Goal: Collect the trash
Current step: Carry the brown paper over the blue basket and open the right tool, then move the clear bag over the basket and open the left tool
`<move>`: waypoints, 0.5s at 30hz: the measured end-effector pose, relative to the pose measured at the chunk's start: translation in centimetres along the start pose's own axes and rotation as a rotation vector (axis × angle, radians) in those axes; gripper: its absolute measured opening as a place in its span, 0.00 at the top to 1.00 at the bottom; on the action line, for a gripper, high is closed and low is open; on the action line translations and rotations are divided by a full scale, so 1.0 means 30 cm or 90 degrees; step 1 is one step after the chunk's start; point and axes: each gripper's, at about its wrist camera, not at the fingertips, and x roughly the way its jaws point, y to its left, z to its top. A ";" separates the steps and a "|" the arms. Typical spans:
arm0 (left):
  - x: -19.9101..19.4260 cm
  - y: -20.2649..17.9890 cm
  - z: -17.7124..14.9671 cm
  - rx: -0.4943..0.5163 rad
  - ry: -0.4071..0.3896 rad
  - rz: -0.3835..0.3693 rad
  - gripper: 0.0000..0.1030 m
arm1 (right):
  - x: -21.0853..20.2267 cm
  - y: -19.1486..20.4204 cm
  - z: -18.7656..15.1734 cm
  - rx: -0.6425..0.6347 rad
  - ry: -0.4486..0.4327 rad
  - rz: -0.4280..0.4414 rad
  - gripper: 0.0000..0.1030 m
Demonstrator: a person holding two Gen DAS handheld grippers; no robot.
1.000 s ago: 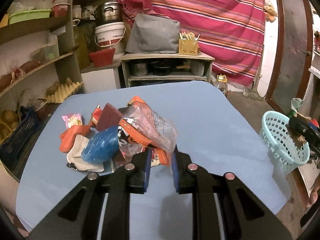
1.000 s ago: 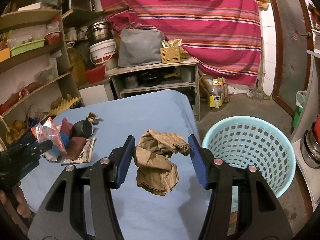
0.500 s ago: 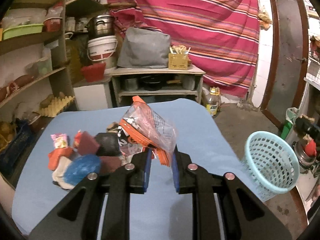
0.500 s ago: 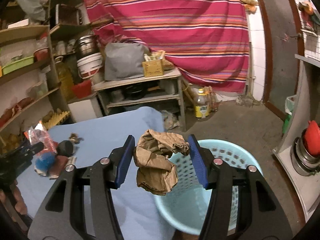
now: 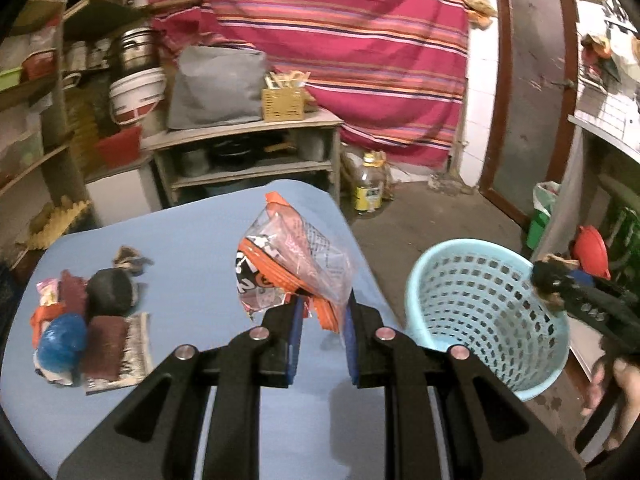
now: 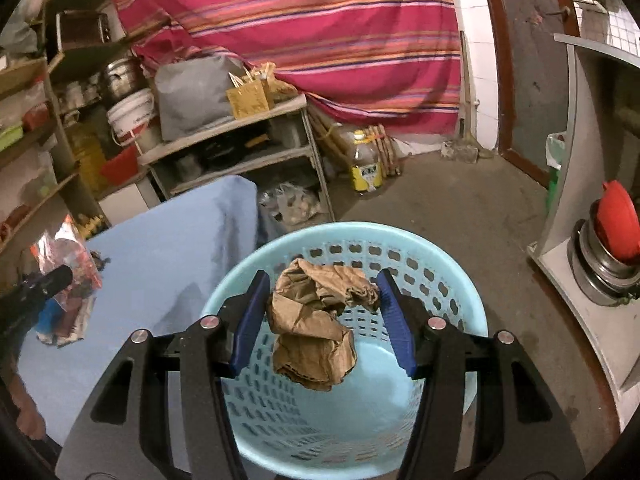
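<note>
My left gripper [image 5: 322, 312] is shut on an orange and clear plastic wrapper [image 5: 288, 260], held above the blue table [image 5: 200, 240] near its right edge. My right gripper [image 6: 322, 300] is shut on crumpled brown paper [image 6: 316, 320] and holds it over the mouth of the light blue basket [image 6: 456, 280]. The basket [image 5: 480, 304] stands on the floor right of the table. A trash pile [image 5: 88, 320] with a blue ball, dark blocks and a paper lies at the table's left. The right gripper [image 5: 552, 284] also shows beside the basket rim in the left wrist view.
A grey shelf unit [image 5: 248, 156] stands behind the table under a striped curtain [image 5: 340, 40]. Wooden shelves [image 5: 36, 128] line the left wall. A yellow-labelled bottle [image 6: 366, 164] stands on the floor. A counter with steel pots and a red lid [image 6: 616, 236] is at the right.
My right gripper carried the brown paper from over the table to over the basket. My left gripper lifted the wrapper off the pile and moved right toward the basket.
</note>
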 end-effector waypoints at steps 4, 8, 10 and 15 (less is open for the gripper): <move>0.030 -0.057 0.009 0.005 0.005 -0.022 0.82 | 0.039 -0.017 -0.001 0.001 0.014 -0.005 0.45; 0.060 -0.100 0.028 0.006 0.010 -0.046 0.82 | 0.069 -0.035 -0.015 0.001 0.036 -0.014 0.45; 0.071 -0.111 0.027 0.007 0.012 -0.054 0.82 | 0.077 -0.044 -0.019 0.002 0.042 -0.019 0.43; 0.097 -0.144 0.031 0.008 0.022 -0.076 0.82 | 0.063 -0.092 -0.022 0.036 0.037 -0.017 0.32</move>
